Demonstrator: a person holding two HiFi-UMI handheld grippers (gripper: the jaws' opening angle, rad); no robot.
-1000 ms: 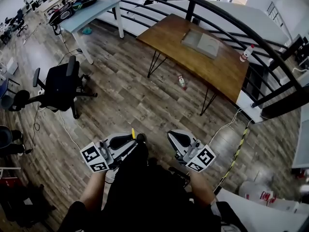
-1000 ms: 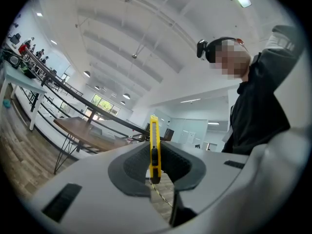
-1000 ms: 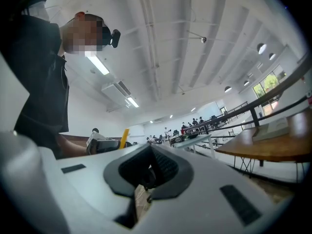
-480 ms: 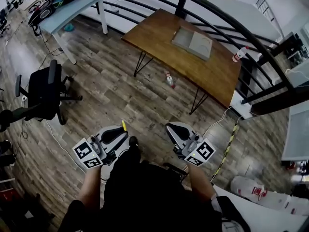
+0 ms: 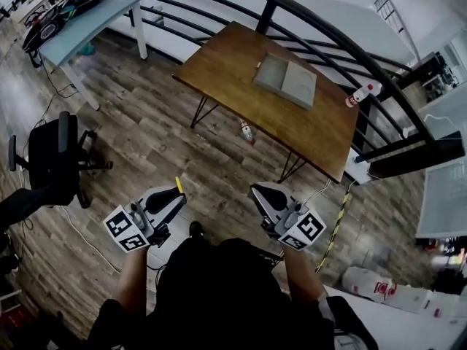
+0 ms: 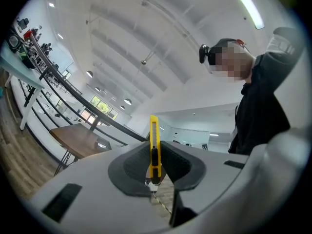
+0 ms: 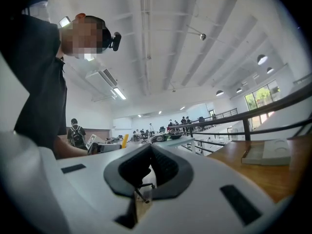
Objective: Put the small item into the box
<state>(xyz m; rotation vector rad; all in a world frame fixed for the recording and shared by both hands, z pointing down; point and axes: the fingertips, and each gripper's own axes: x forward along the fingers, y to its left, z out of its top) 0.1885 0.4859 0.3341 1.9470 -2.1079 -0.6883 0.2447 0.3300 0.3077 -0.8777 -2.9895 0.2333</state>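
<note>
Now: cutter in the left claw, box far off on the worktop

I have my left claw (image 6: 154, 165) clenched on a yellow cutter (image 6: 154, 138). The pads pinch its lower end from both sides. The rest of it stands up out of the jaws, thin edge toward the camera, with a black slider showing on that edge. From the head view, the yellow tip pokes out past the claw's nose, pointing ahead toward the worktop (image 5: 226, 64).

My right claw (image 7: 148, 165) is clenched as well, with nothing in it. The pads meet at the tip, and only a sliver of floor (image 5: 146, 122) shows between them lower down.

I hold both claws in front of my body, side by side with a gap between them, over the wooden floor. Neither touches anything apart from the cutter in the left one.

The box (image 5: 286, 79) lies flat on the brown worktop, toward the side nearest the black railing (image 5: 267, 17). It is grey and shallow, and I cannot tell from here whether it is open. It is well apart from both claws, with a stretch of floor between.

A small bottle (image 5: 246, 130) lies on the floor just by the worktop's near edge. A black chair (image 5: 51, 159) stands off to my left.
</note>
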